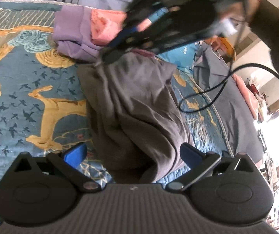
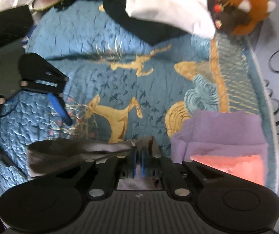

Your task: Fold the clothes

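left wrist view: the left gripper (image 1: pixel 132 157) sat at the bottom of the frame, jaws wide apart, clamped on nothing; the near end of the grey garment (image 1: pixel 137 105) lay between its blue pads without touching them.
grey garment: it ran up the centre of that frame, crumpled and rumpled, on the blue quilt (image 1: pixel 22 97).
right gripper: in the upper middle of the left wrist view the right gripper (image 1: pixel 108 55) came down onto the garment's far end; in the right wrist view, bottom centre, its jaws were together and pinched on a corner of the grey cloth.
done so far: a purple garment (image 2: pixel 221 130) with a pink piece (image 2: pixel 231 167) on it lay at the lower right of the right wrist view, seemingly already folded and stacked.
left to do: the grey garment looked unfolded, only gripped at one end; a white garment (image 2: pixel 170 7) waited at the top of that view.
surface: a quilted blue bedspread with golden deer and dark birds.
room: a brown plush toy (image 2: pixel 244 5) sat at the upper right; bright light showed at the right edge of the left wrist view.
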